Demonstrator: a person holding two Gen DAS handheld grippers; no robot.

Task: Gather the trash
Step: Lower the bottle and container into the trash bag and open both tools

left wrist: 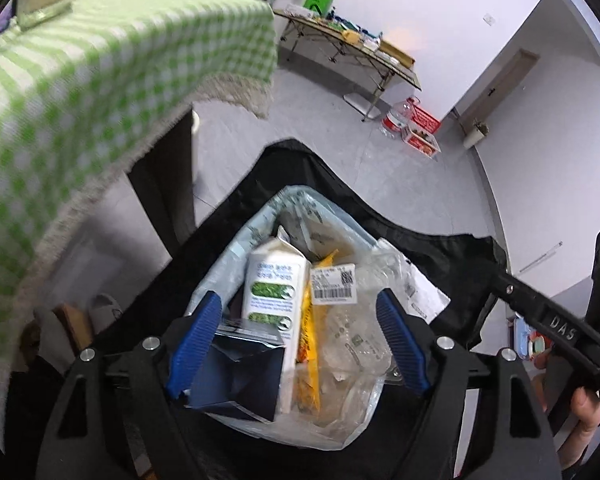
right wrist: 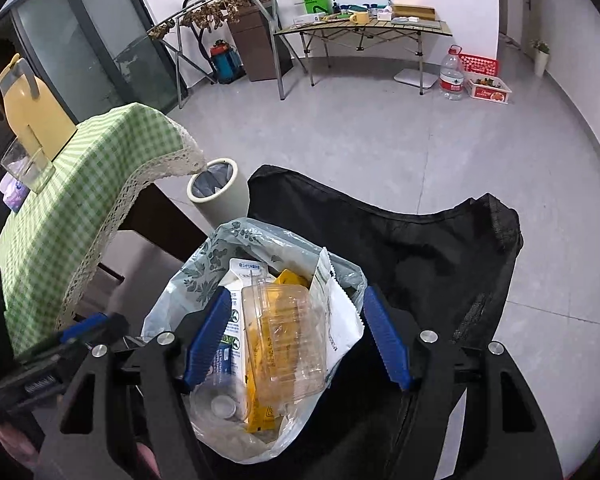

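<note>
While both grippers hang over the trash bag (right wrist: pixel 260 236), neither one has hold of anything. The left gripper (left wrist: pixel 296 340) has its blue pads spread wide above the bag's mouth; a dark blue box (left wrist: pixel 240 376) sits just by its left pad, and I cannot tell whether the two touch. The right gripper (right wrist: pixel 296 336) is also spread wide, its pads standing either side of the rubbish without pressing on any of it.

That bag is a pale plastic one with a leaf print, sitting open on a black fabric seat (right wrist: pixel 420 248) close to the near edge of the scene. Inside it stands a white milk carton (left wrist: pixel 274 280) with green panels, and just right of it lies a yellow wrapper (left wrist: pixel 308 336). A clear plastic container (right wrist: pixel 288 340) lies on top, and a white pouch (right wrist: pixel 340 320) with a serrated edge leans at the bag's right side.

To the left stands a table under a green checked cloth (right wrist: pixel 72 200) with a lace border, bearing a yellow jug (right wrist: pixel 32 112). A round bin (right wrist: pixel 220 188) stands on the floor just beyond the table's corner. Far across the grey floor a folding table (right wrist: pixel 364 28) holds assorted items, with a large water bottle (right wrist: pixel 452 74) to its right.
</note>
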